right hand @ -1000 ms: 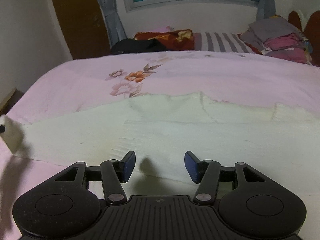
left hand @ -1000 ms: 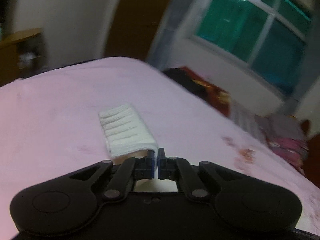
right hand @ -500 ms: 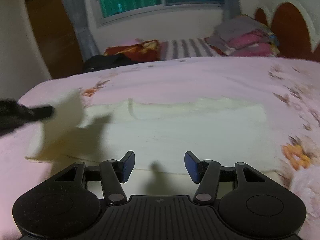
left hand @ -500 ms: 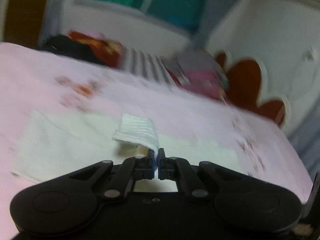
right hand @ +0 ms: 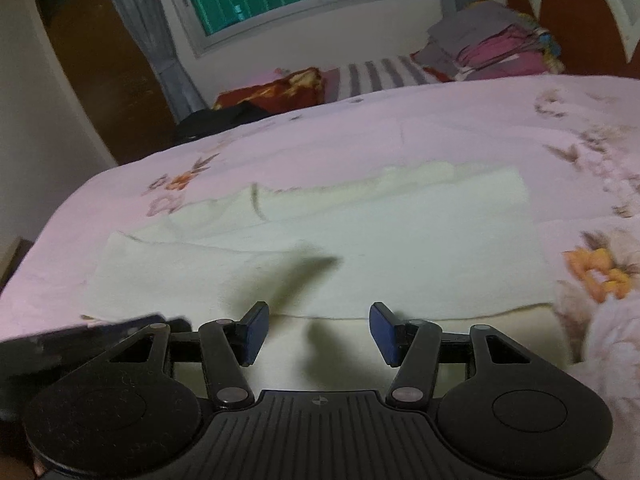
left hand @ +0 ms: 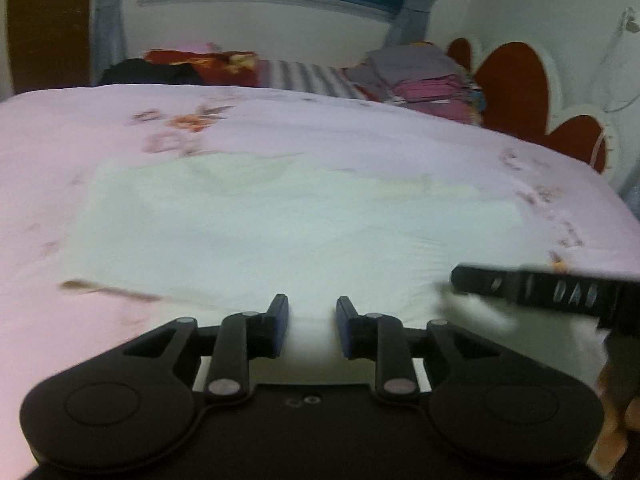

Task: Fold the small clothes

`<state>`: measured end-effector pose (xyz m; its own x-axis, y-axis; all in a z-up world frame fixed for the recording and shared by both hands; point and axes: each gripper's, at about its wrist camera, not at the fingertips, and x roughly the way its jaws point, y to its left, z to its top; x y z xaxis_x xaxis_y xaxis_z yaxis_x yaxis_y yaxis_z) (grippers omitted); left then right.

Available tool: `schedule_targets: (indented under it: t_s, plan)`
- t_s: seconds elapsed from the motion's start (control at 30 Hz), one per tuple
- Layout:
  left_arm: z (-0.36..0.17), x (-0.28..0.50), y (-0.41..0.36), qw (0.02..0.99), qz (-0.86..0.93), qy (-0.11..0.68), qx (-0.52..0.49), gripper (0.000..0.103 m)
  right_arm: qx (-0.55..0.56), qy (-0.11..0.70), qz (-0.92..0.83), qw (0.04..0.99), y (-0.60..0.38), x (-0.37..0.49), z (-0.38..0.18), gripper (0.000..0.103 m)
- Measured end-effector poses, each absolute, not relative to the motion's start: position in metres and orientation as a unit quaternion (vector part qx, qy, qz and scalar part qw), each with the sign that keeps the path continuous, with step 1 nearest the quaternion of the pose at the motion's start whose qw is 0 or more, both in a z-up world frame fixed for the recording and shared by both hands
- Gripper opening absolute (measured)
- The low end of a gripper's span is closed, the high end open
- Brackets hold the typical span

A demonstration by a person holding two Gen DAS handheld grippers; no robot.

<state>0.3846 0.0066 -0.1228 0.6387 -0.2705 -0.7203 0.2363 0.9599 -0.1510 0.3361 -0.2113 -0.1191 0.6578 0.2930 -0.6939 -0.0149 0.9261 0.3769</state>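
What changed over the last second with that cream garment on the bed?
The left gripper carried the ribbed cuff across the cream garment, then opened and let it go. The right gripper stayed open near the garment's near edge; the pink floral bedspread and clothes pile are unchanged.

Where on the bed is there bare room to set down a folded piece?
Bare pink sheet lies between the cream garment and the far pillows, and left of the garment toward the bed edge. The far right corner is crowded with a clothes stack. Both grippers, left and right, hang over the garment's near edge.
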Motion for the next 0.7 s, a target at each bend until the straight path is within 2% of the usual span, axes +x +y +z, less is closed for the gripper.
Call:
schedule_targets:
  t_s: [0.4,0.43,0.47,0.5,0.7]
  plan:
    - [-0.138,0.378,0.056,0.910,-0.072,0.407,-0.018,0.027,0.144,0.440,0.081,0.883,-0.178,0.359,-0.139,0.055]
    - [-0.138,0.378,0.057,0.912,-0.066,0.405,-0.015,0.028,0.136,0.439,0.085,0.884,-0.173,0.358,-0.138,0.050]
    - [-0.138,0.377,0.057,0.912,-0.060,0.405,-0.014,0.030,0.130,0.440,0.094,0.884,-0.168,0.358,-0.138,0.038]
    - [-0.139,0.378,0.060,0.912,-0.055,0.407,-0.018,0.033,0.129,0.443,0.102,0.881,-0.166,0.359,-0.138,0.007]
    - [-0.140,0.391,0.071,0.910,-0.030,0.411,-0.042,0.040,0.108,0.405,0.102,0.902,-0.172,0.360,-0.113,0.007]
